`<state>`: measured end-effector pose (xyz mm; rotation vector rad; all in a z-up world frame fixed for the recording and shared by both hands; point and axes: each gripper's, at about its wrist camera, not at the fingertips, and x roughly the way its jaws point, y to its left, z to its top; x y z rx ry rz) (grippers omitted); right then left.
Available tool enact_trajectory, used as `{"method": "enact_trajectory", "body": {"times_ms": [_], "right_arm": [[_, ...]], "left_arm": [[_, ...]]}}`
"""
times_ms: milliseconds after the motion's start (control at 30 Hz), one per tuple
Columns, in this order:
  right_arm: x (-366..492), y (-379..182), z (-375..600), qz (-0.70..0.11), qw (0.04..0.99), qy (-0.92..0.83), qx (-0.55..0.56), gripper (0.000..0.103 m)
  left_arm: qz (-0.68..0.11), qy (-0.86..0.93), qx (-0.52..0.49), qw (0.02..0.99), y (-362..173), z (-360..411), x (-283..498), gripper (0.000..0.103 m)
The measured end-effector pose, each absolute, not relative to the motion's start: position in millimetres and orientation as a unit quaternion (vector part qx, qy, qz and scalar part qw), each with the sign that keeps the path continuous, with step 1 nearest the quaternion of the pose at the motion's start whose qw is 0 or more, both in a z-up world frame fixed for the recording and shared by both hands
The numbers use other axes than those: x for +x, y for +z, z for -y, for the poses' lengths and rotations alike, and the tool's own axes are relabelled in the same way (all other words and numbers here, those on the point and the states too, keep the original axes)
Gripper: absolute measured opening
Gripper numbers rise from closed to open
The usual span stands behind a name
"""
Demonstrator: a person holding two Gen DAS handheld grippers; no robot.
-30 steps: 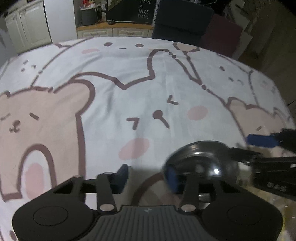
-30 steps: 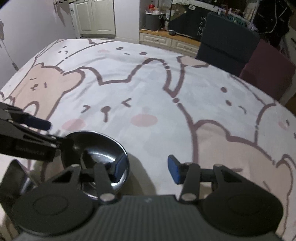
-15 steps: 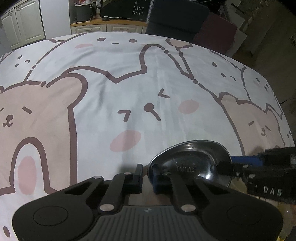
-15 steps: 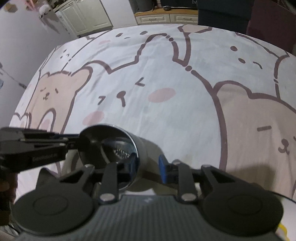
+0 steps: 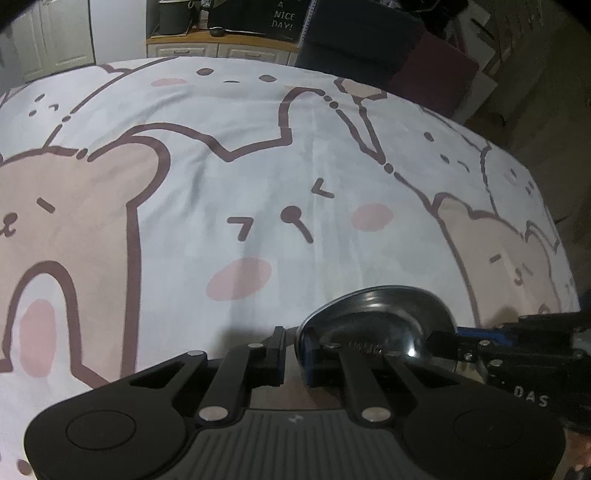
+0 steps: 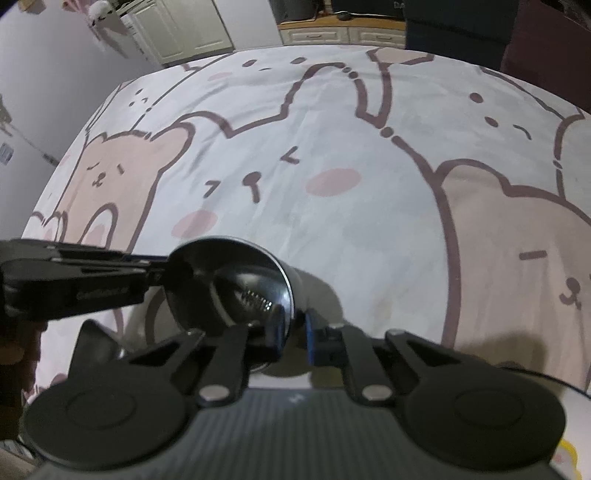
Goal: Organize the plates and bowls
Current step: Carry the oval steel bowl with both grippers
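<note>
Steel bowl (image 5: 376,325) sits low centre-right in the left wrist view and low centre-left in the right wrist view (image 6: 229,284), over a cloth (image 5: 258,177) printed with pink bears and rabbit faces. Shiny inside, dark reflections, some stamped marking on its base, too small to read. Whether the bowl rests on the cloth or is lifted off it, cannot tell.

Left gripper (image 5: 291,349) clamped on the bowl's rim at its left side in that view: one finger outside the wall, the blue-padded finger inside, rim pinched between them. In the right wrist view the same gripper comes in from the left edge (image 6: 162,271), its tips at the bowl's left rim.

Right gripper (image 6: 293,330) closed on the opposite rim: left finger inside the bowl, blue-padded right finger outside against the wall, rim between. In the left wrist view it enters from the right edge (image 5: 448,338), tips on the bowl's right rim, lettering "DAS" on its body.

So both grippers grip the one bowl, on opposite sides.

Background, top of the frames: white cabinets (image 6: 184,29), a wooden counter (image 5: 221,37), a dark sign reading "NICE DAY!" (image 5: 282,20), a dark chair (image 5: 354,40) and a maroon one (image 5: 432,74) beyond the cloth's far edge.
</note>
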<state>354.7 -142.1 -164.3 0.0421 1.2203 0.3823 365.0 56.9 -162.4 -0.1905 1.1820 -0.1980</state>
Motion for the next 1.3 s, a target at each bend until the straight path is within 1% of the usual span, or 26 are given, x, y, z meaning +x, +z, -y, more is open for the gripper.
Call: {"method": "enact_trajectory", "body": {"times_ms": [33, 100, 333, 767, 1100, 1300], "right_arm": [[356, -165, 143, -0.569, 0.803, 0.176, 0.018, 0.011], [359, -165, 146, -0.568, 0.804, 0.174, 0.021, 0.010], [355, -154, 149, -0.555, 0.811, 0.183, 0.029, 0.009], [310, -103, 131, -0.509, 0.828, 0.232, 0.035, 0.008], [254, -96, 100, -0.508, 0.822, 0.258, 0.012, 0.008], [234, -100, 87, -0.516, 0.814, 0.268, 0.006, 0.008]], "left_arm": [[-0.554, -0.094, -0.094, 0.822, -162, -57, 365, 0.005], [-0.553, -0.094, -0.093, 0.823, -160, -56, 365, 0.005], [-0.538, -0.084, -0.096, 0.833, -143, -62, 356, 0.005], [-0.498, -0.060, -0.103, 0.859, -94, -95, 301, 0.006], [-0.517, -0.045, -0.082, 0.851, -99, -114, 258, 0.006], [-0.530, -0.044, -0.062, 0.844, -109, -116, 248, 0.006]]}}
